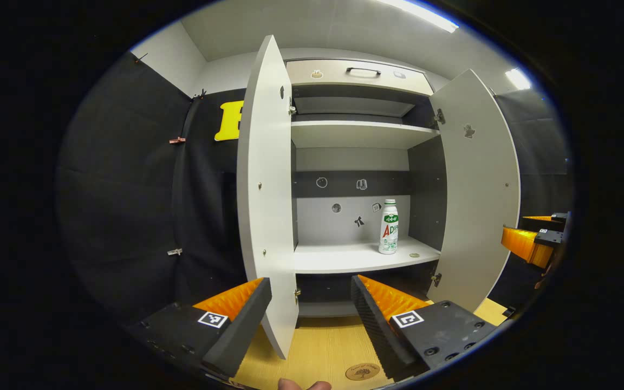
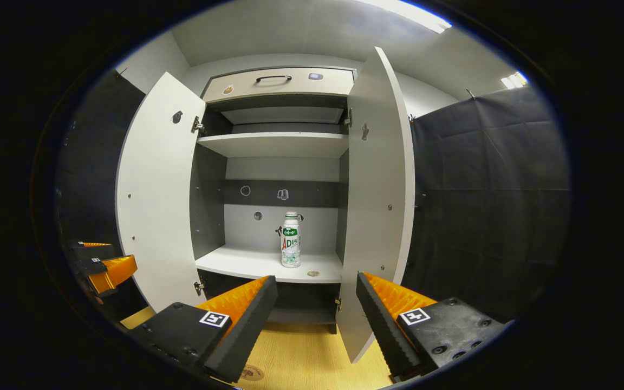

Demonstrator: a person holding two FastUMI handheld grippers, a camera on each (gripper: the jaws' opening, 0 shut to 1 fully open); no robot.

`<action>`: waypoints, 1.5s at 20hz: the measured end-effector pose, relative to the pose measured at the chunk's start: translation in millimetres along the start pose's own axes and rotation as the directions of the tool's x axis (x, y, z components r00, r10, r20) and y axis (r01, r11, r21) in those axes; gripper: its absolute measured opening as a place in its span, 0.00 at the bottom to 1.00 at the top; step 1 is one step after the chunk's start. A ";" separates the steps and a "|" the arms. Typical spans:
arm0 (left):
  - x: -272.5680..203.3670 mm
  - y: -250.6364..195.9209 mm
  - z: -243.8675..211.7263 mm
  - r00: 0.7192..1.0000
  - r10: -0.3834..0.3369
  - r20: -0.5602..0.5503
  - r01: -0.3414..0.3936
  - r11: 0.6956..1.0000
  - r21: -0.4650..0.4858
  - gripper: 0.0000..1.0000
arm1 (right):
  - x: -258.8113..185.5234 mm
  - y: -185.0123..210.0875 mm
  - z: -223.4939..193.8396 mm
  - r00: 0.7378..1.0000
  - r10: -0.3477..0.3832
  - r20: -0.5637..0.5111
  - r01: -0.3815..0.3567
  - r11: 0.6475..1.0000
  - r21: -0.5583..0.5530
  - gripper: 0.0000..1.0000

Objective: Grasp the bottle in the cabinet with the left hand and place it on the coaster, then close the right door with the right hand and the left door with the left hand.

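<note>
A white bottle (image 1: 389, 226) with a green label stands upright on the cabinet's lower shelf (image 1: 344, 257), toward its right side; in the right gripper view the bottle (image 2: 291, 240) is mid-shelf. Both doors hang wide open: the left door (image 1: 266, 189) and the right door (image 1: 477, 184), also seen as left door (image 2: 155, 189) and right door (image 2: 379, 195). A round coaster (image 1: 362, 371) lies on the wooden table between my left gripper's fingers. My left gripper (image 1: 310, 290) is open and empty, well short of the cabinet. My right gripper (image 2: 316, 287) is open and empty too.
The wooden table (image 1: 317, 341) runs in front of the cabinet. An upper shelf (image 1: 355, 132) and a closed drawer with a handle (image 1: 362, 71) sit above. The other gripper (image 1: 531, 238) shows past the right door's edge. A fingertip (image 1: 304, 385) peeks at the bottom.
</note>
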State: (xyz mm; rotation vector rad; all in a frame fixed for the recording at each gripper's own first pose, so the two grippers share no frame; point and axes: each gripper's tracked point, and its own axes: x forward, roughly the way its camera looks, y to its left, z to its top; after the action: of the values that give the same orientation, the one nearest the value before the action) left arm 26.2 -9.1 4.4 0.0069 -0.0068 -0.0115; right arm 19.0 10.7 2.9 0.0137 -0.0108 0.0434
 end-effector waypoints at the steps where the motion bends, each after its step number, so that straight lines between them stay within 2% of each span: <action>1: 3.9 -3.8 -0.3 1.000 -0.005 -0.003 0.005 1.000 0.001 0.94 | 1.7 -2.5 1.8 1.000 -0.003 0.005 0.003 1.000 0.001 0.98; 6: 32.6 -35.8 5.6 0.999 -0.045 0.007 0.045 0.999 -0.005 0.94 | 7.9 -21.7 3.5 1.000 -0.024 0.009 0.024 1.000 0.016 0.98; 7: 40.3 -46.4 5.3 0.998 -0.062 0.007 0.062 0.998 -0.009 0.97 | 7.6 -25.5 1.7 1.000 -0.025 0.006 0.025 1.000 0.014 0.98; 8: 48.4 -57.9 6.1 0.997 -0.081 0.010 0.081 0.997 -0.007 0.94 | 7.8 -30.5 0.4 1.000 -0.031 0.006 0.031 0.999 0.011 0.98; 12: 85.8 -101.3 11.9 0.988 -0.151 0.024 0.151 0.988 0.013 0.94 | 7.2 -48.6 -6.5 0.999 -0.051 -0.006 0.051 0.999 0.005 0.98; 21: 214.1 -191.0 15.2 0.960 -0.279 0.016 0.280 0.958 -0.062 0.94 | 6.0 -85.4 -6.3 0.998 -0.070 0.001 0.070 0.997 0.011 0.98; 30: 342.4 -232.5 -0.4 0.965 -0.264 -0.001 0.264 0.965 -0.005 0.94 | 7.8 -133.8 -12.6 0.993 -0.121 -0.007 0.121 0.993 0.009 0.98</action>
State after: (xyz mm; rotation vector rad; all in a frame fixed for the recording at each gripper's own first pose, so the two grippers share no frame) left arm 365.9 -245.5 4.8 0.0034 -0.0040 -0.2785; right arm 32.7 -122.5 -11.4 0.0235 -0.0038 -0.0776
